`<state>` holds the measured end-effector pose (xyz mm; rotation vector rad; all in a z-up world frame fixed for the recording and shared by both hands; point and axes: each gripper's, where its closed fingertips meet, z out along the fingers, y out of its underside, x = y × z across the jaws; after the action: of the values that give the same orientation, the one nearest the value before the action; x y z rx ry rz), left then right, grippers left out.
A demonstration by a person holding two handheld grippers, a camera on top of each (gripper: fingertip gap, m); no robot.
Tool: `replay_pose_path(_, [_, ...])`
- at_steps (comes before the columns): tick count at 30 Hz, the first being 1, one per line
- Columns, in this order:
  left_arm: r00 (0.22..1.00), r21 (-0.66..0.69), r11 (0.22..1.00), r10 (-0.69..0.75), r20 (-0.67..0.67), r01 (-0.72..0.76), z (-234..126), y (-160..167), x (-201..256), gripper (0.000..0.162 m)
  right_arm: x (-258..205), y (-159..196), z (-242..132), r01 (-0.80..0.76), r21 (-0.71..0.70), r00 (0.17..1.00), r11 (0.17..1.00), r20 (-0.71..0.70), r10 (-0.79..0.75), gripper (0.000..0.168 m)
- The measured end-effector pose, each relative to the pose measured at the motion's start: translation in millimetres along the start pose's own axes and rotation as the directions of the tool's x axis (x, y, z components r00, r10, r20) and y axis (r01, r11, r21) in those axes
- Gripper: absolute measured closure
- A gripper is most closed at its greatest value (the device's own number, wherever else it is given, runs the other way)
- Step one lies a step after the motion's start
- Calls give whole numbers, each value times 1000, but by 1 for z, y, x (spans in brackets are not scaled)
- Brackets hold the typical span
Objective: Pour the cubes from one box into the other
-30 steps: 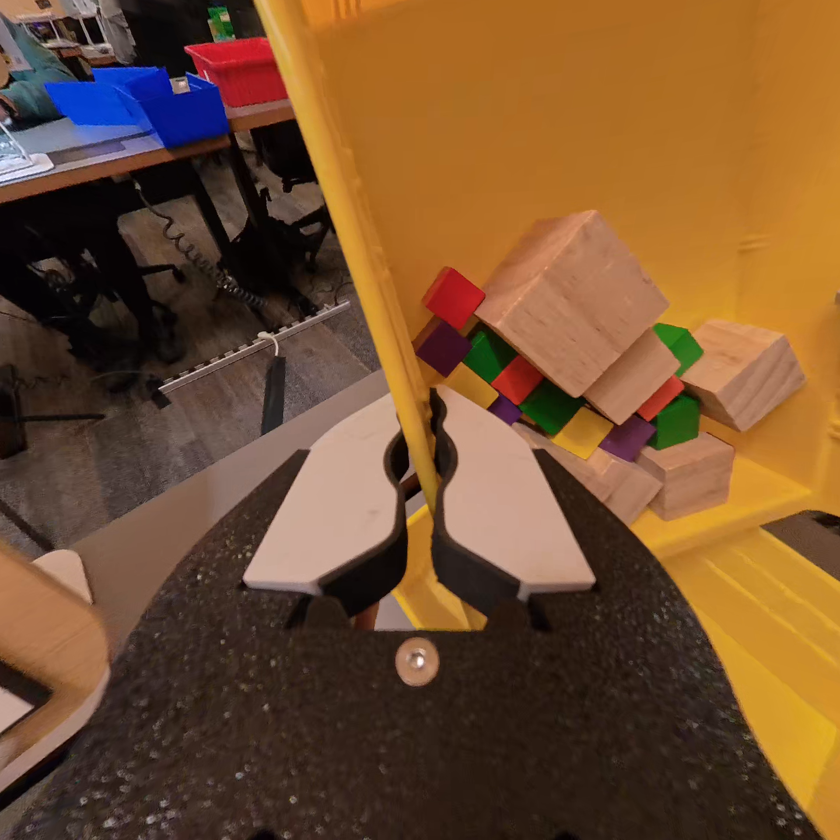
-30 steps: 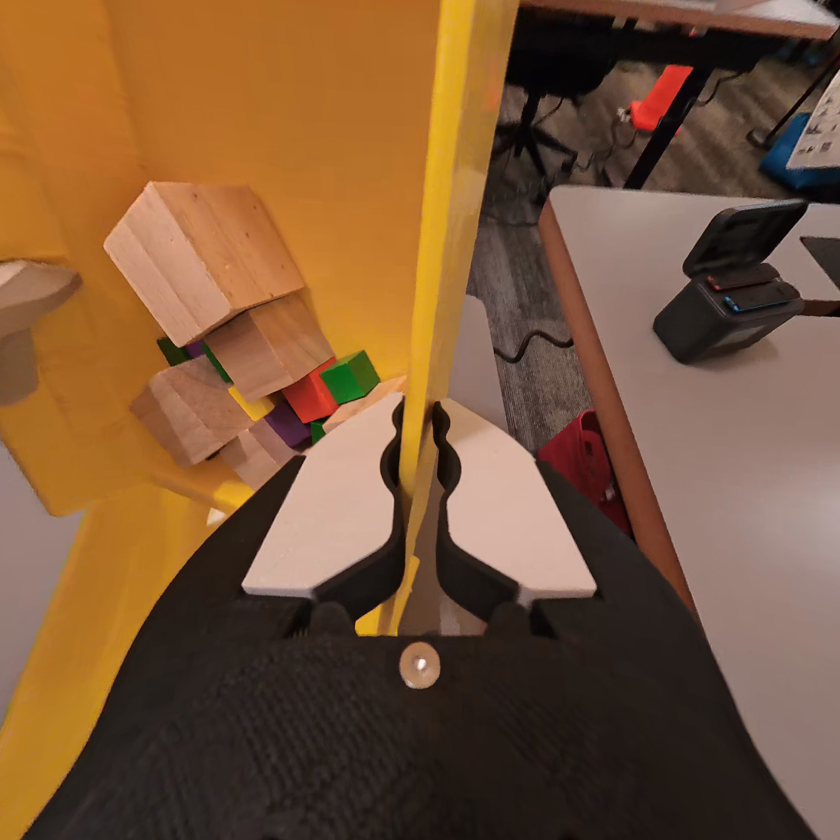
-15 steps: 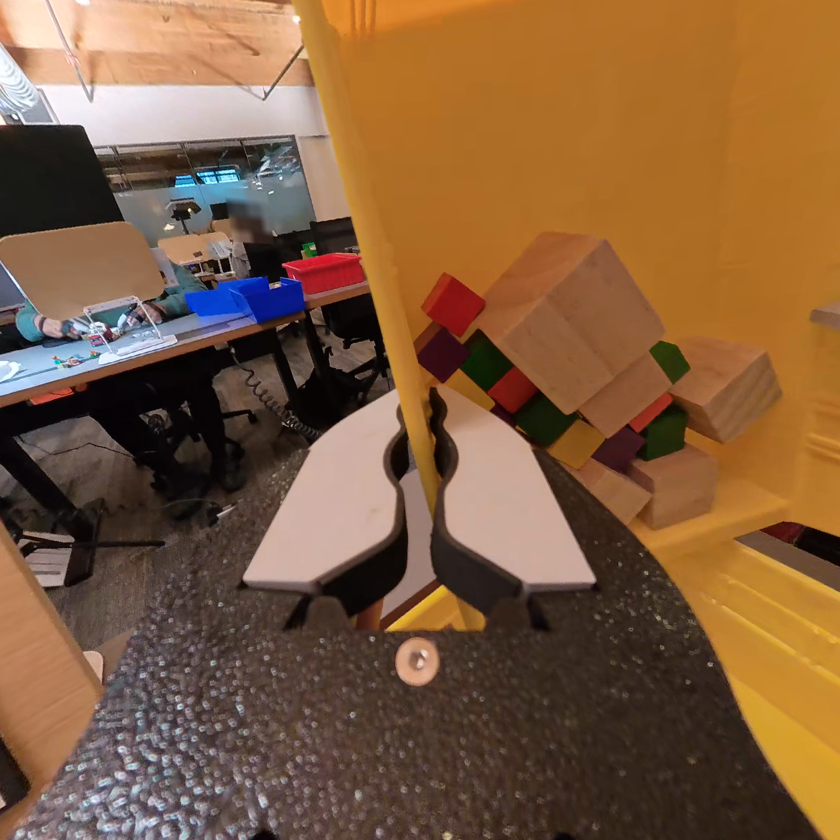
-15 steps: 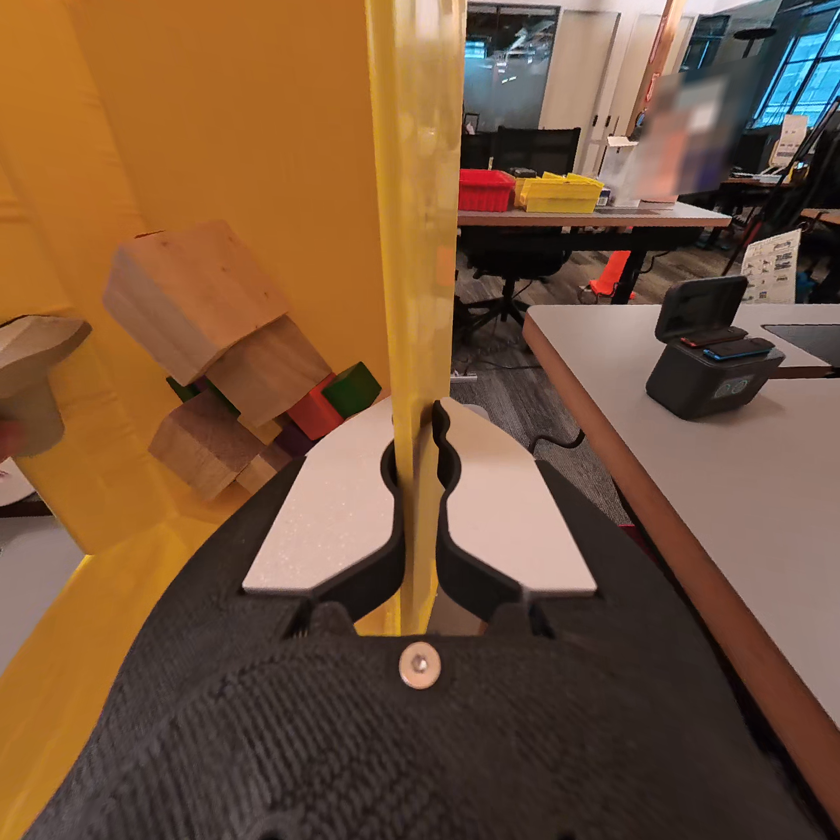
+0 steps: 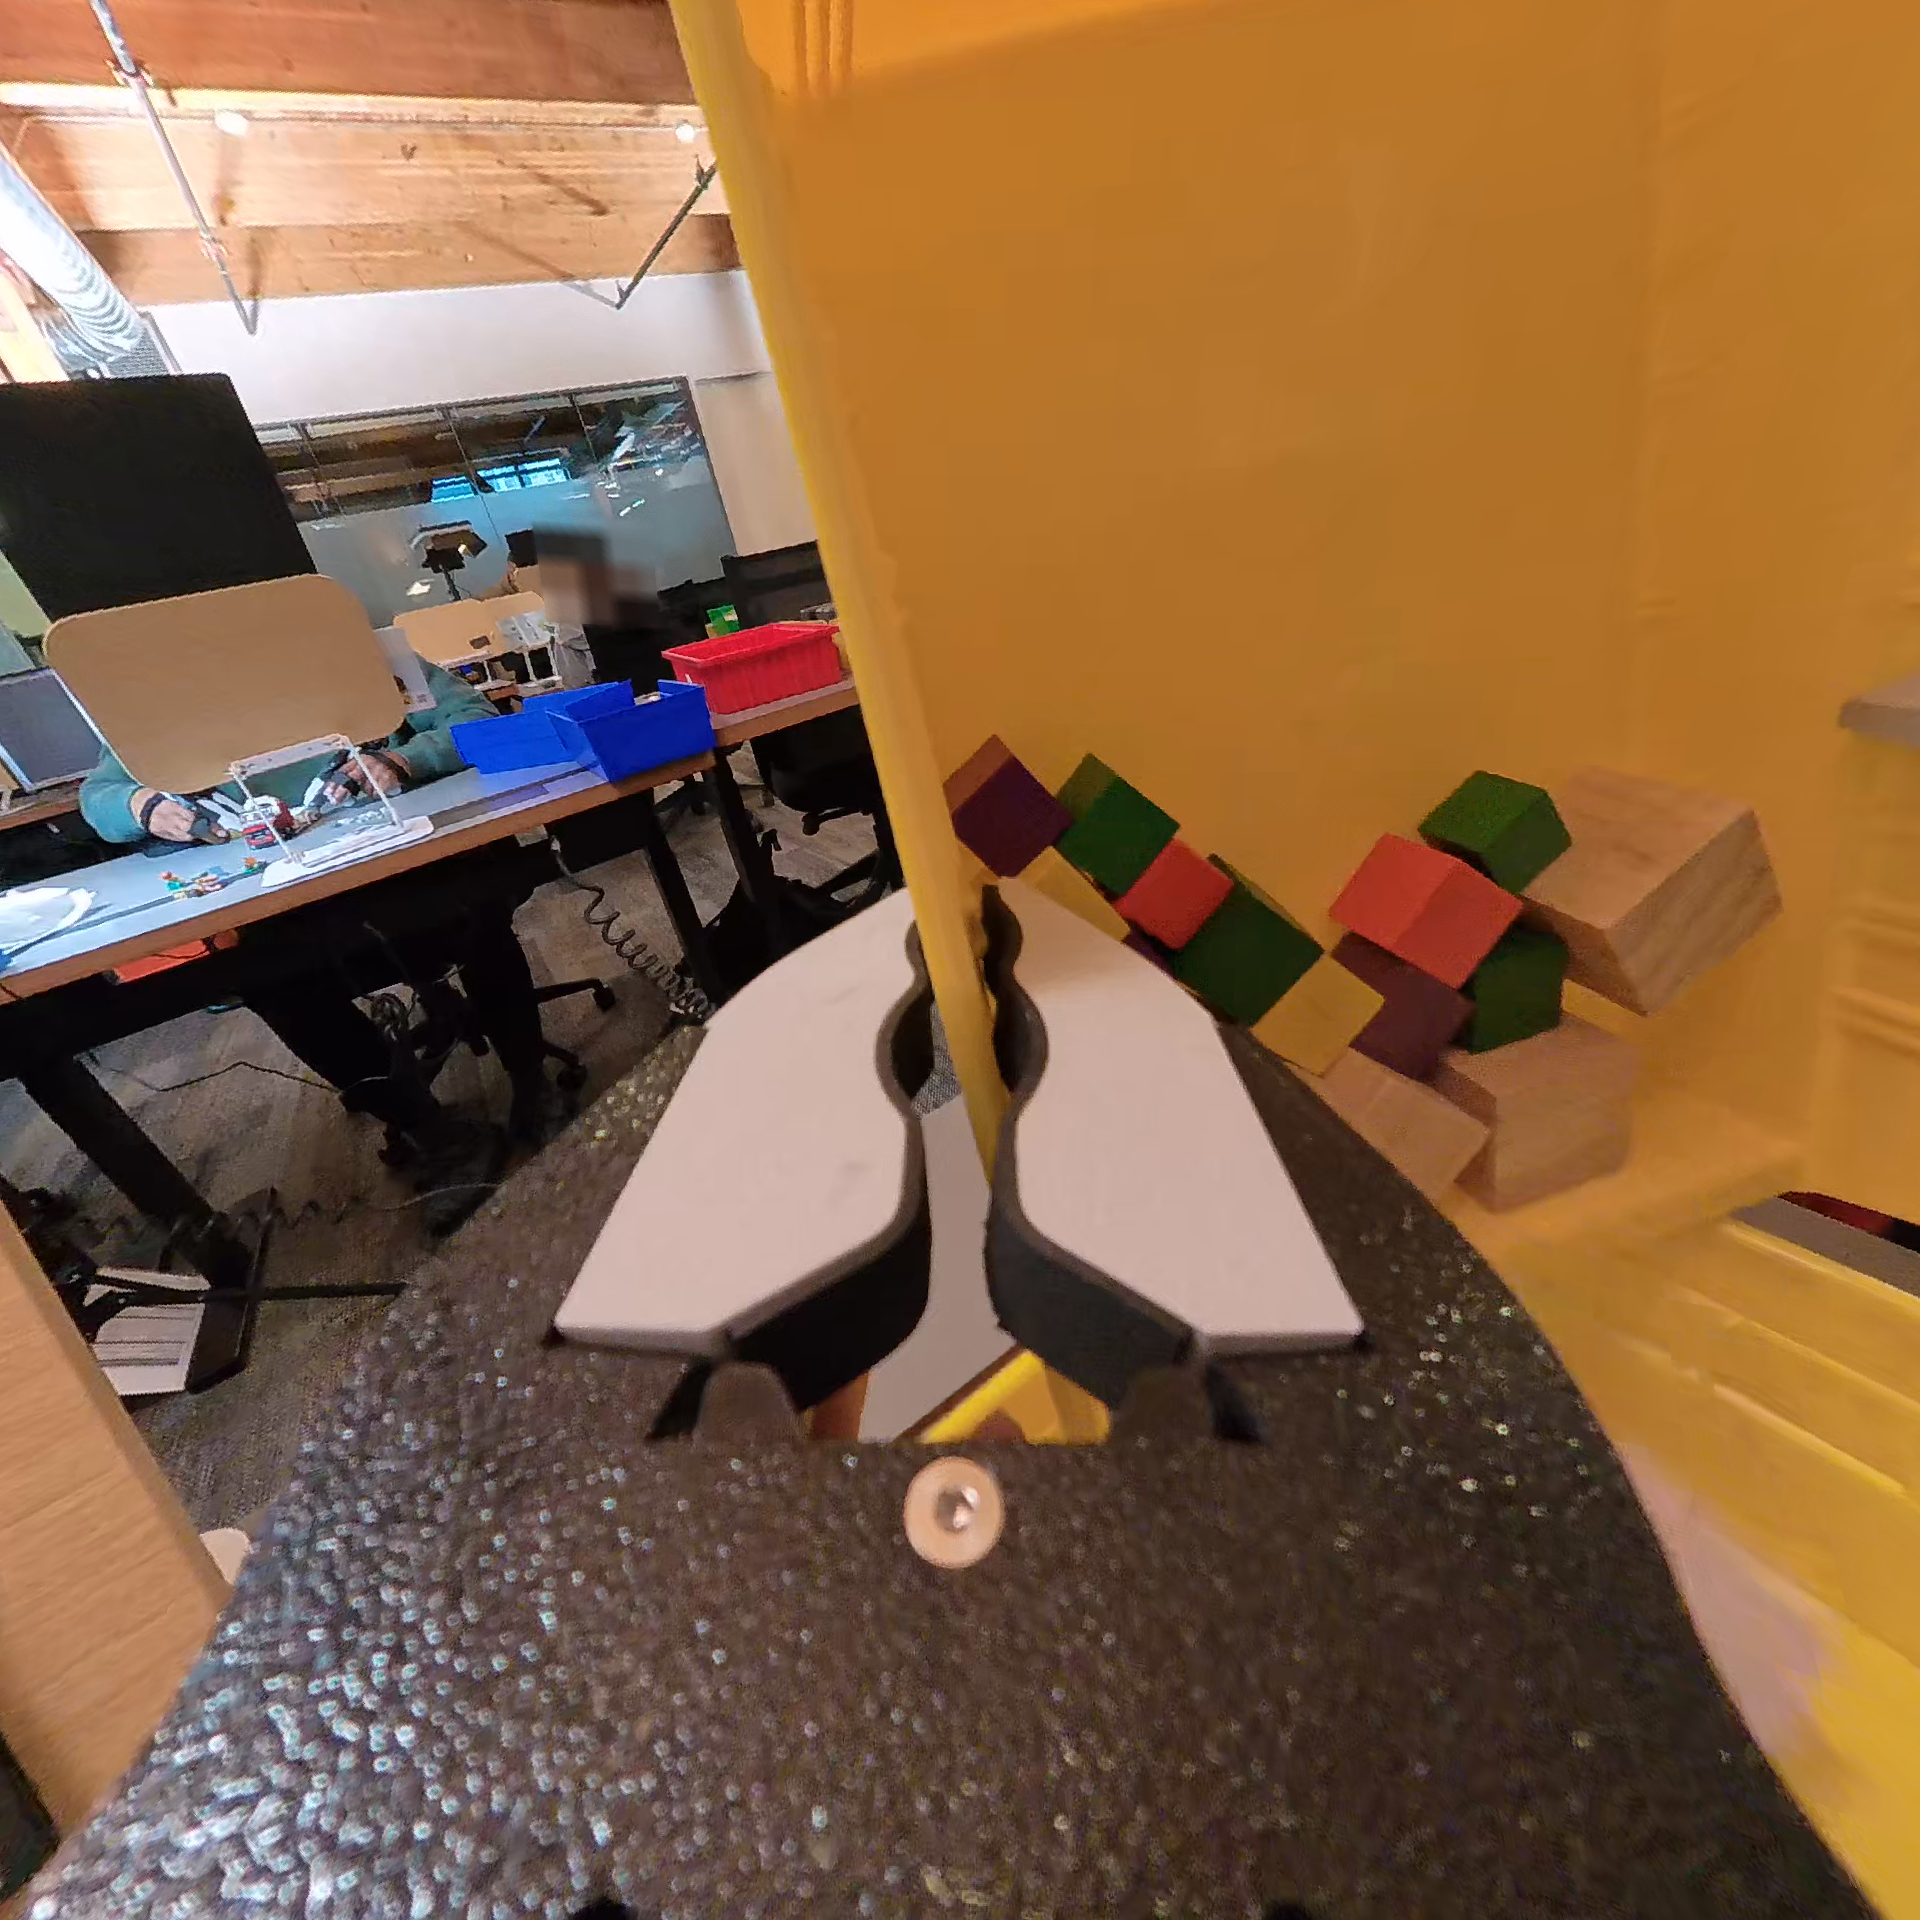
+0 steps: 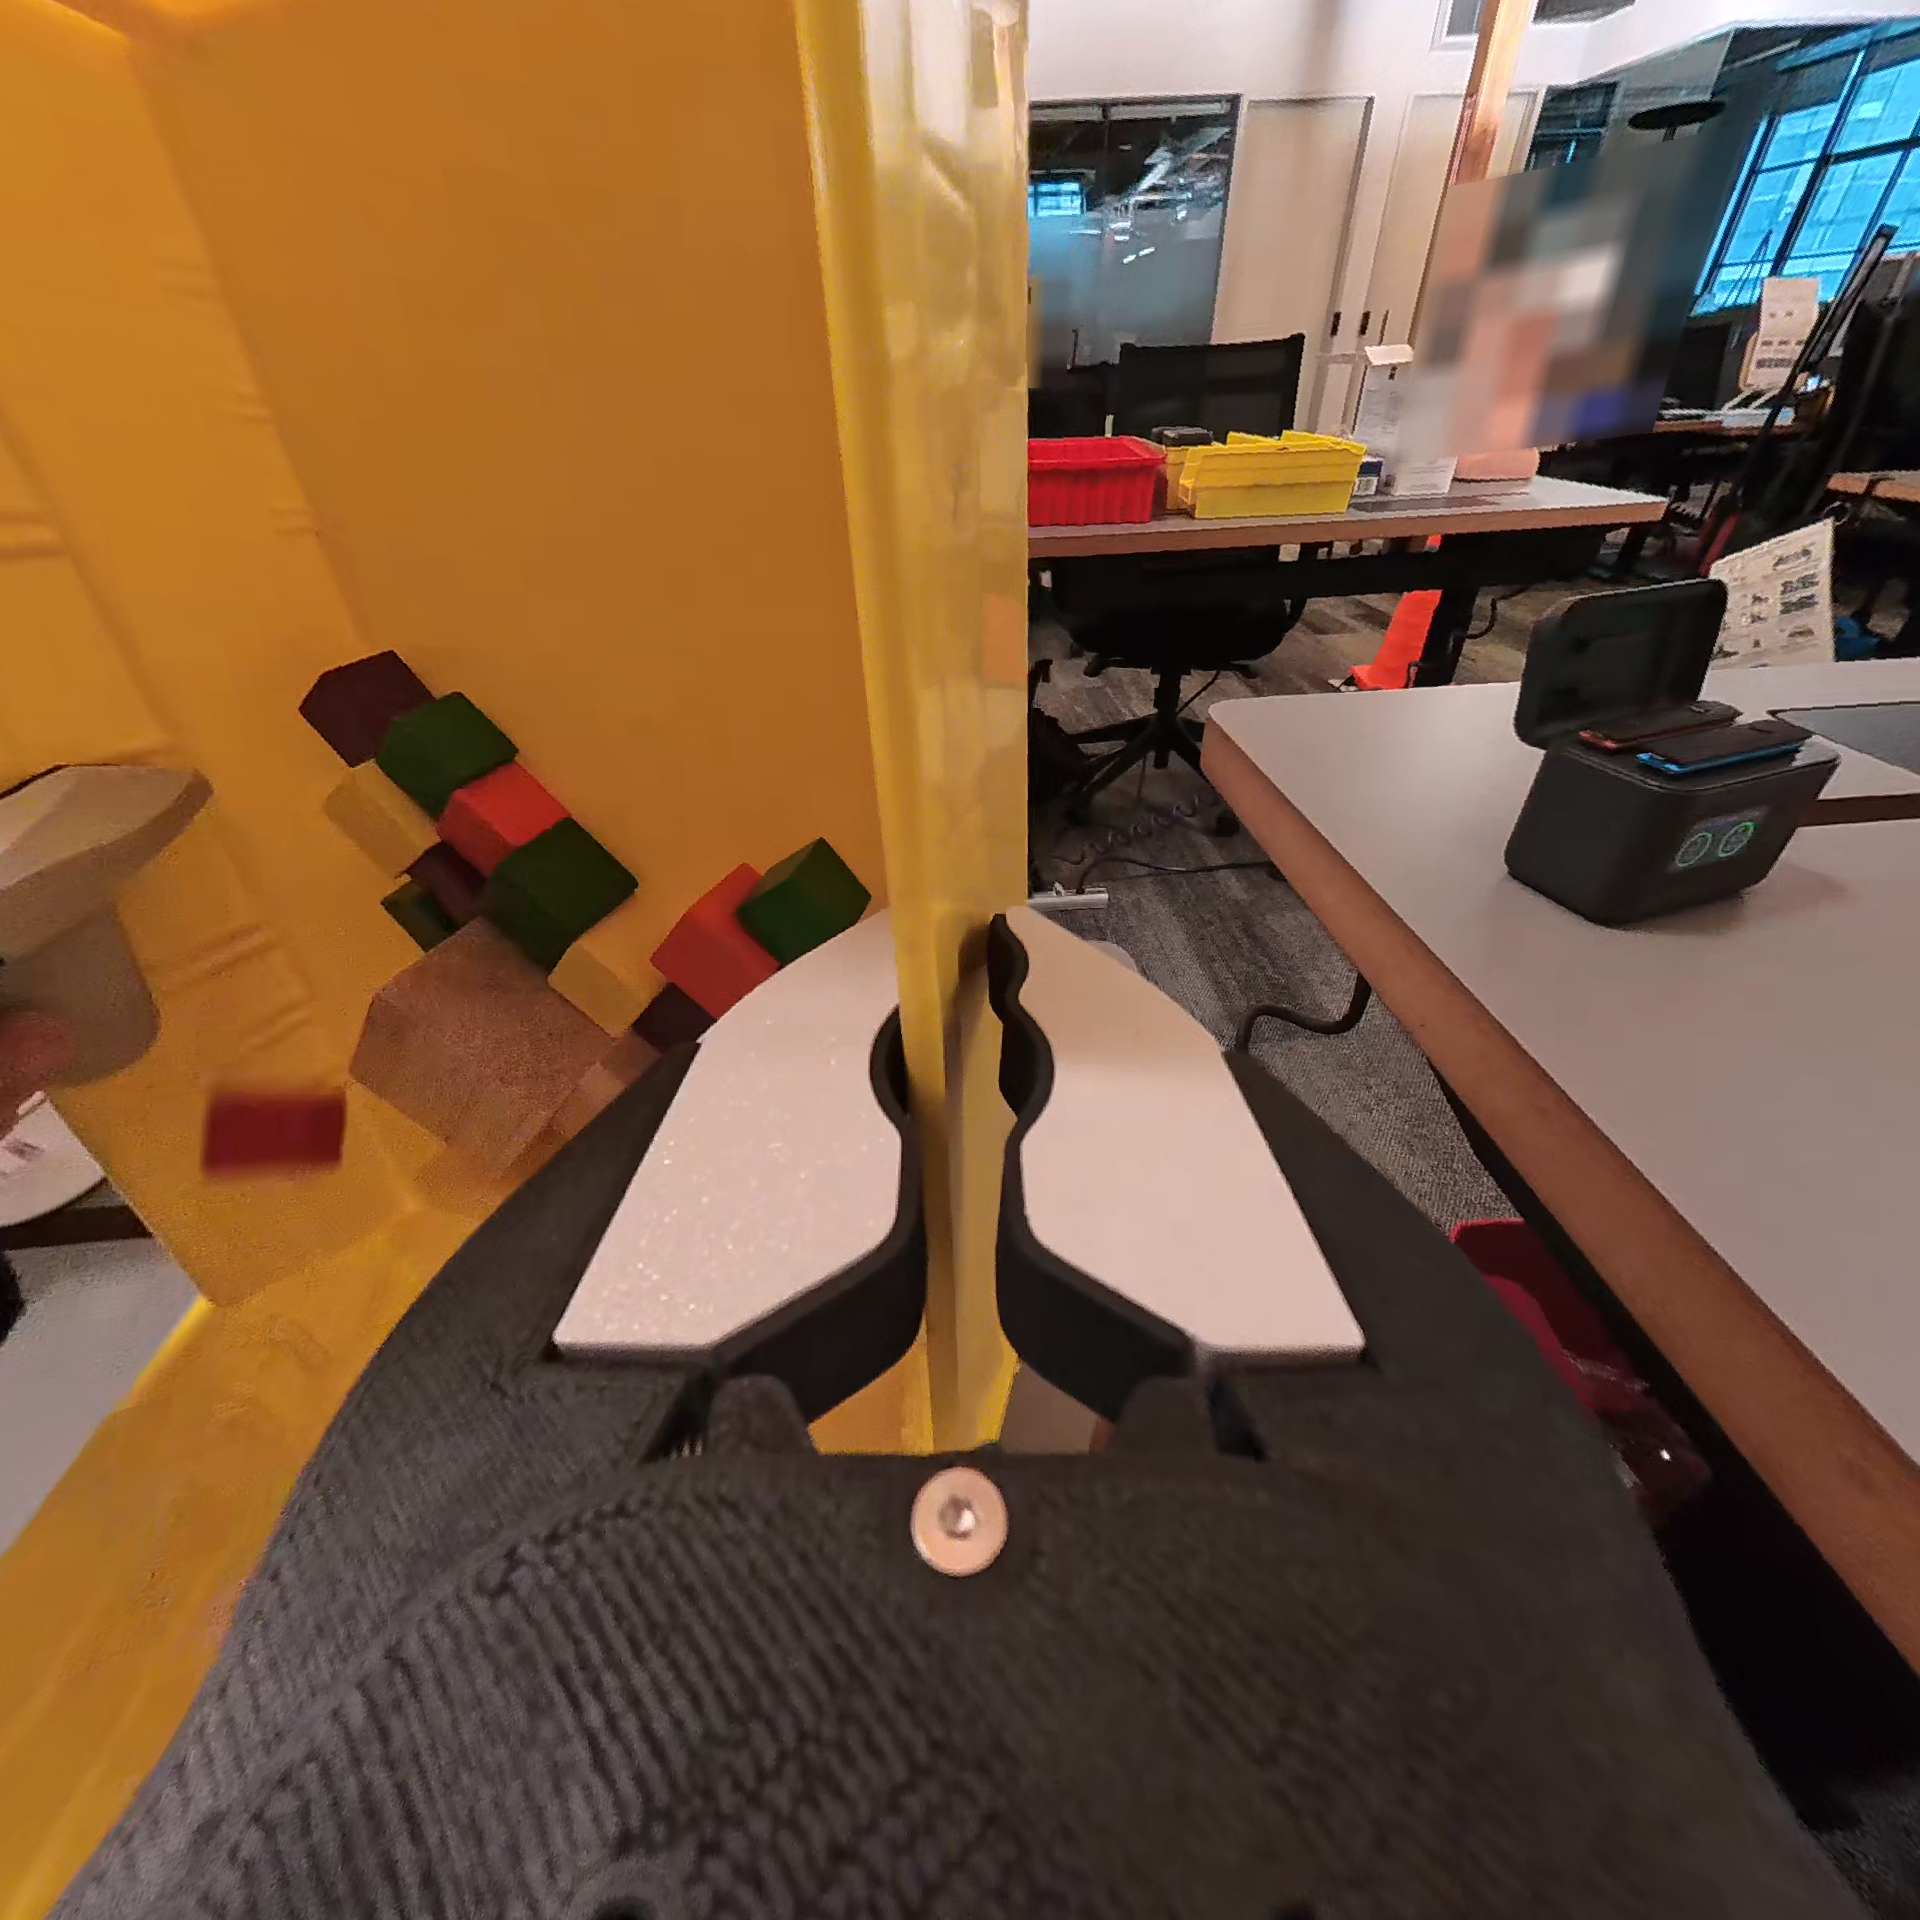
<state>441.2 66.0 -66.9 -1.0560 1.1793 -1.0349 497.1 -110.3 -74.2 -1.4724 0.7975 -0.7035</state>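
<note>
While both my claws pinch opposite walls of the yellow box (image 5: 1247, 468), I hold it tipped steeply, mid-pour. My left claw (image 5: 961, 940) is clamped shut on one thin wall; my right claw (image 6: 961, 940) is clamped on the facing wall. Inside, the cubes (image 5: 1236, 935) crowd against the low end: small painted ones in green, red, purple and yellow, with larger plain wooden blocks (image 5: 1652, 894) beside them. One red cube (image 6: 272, 1132), blurred, appears to be tumbling past the lip. The receiving box is not in view, so I cannot tell how the stream lands. Next, I judge, comes more tilt, with both grips kept firm and level, until the remaining pile slides out.
</note>
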Motion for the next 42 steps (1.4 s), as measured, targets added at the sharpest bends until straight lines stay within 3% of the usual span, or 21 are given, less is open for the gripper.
replay_pose_path(15, [998,145,989,19,54,-26,-19,-26,-1,155,-6,-11,-7,-51,166,997,985,71,40,159])
replay_pose_path(27, [999,192,981,15,31,-21,-22,-48,0,154,-5,-18,-5,-120,215,991,969,78,105,160])
replay_pose_path(42, [1000,156,988,5,23,-8,-18,-35,-5,155,-10,-10,1,-132,215,990,968,69,120,159])
